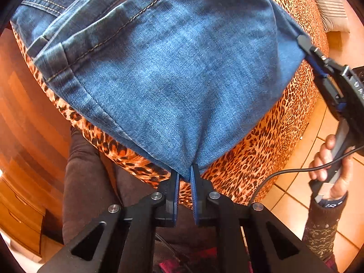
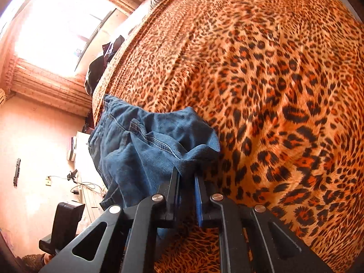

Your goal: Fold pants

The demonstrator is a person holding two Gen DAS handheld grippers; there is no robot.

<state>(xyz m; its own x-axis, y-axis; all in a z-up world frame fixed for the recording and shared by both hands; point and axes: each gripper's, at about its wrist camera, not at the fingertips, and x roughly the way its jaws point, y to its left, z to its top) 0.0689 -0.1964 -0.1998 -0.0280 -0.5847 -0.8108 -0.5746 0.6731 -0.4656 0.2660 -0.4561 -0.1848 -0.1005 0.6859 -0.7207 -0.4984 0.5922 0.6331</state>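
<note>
On the leopard-print bed cover [image 1: 254, 150] lie the blue jeans [image 1: 173, 68], spread wide across the left wrist view, waistband and seams toward 11 o'clock. Left gripper [image 1: 184, 170] at 6 o'clock: fingers [image 1: 174, 182] pinching a denim corner, fabric tenting up between them. At 3 o'clock in the same view, the right gripper [image 1: 303, 43] clamps the jeans' far edge, with the person's hand [image 1: 332, 168] on its handle and a black cable [image 1: 284, 173] trailing. Right wrist view: jeans [image 2: 145, 145] bunched at 8 o'clock on the cover [image 2: 284, 91], right gripper [image 2: 186, 170] fingers [image 2: 175, 182] nipping a fold of hem. Bright window [image 2: 61, 27] at 10 o'clock.
</note>
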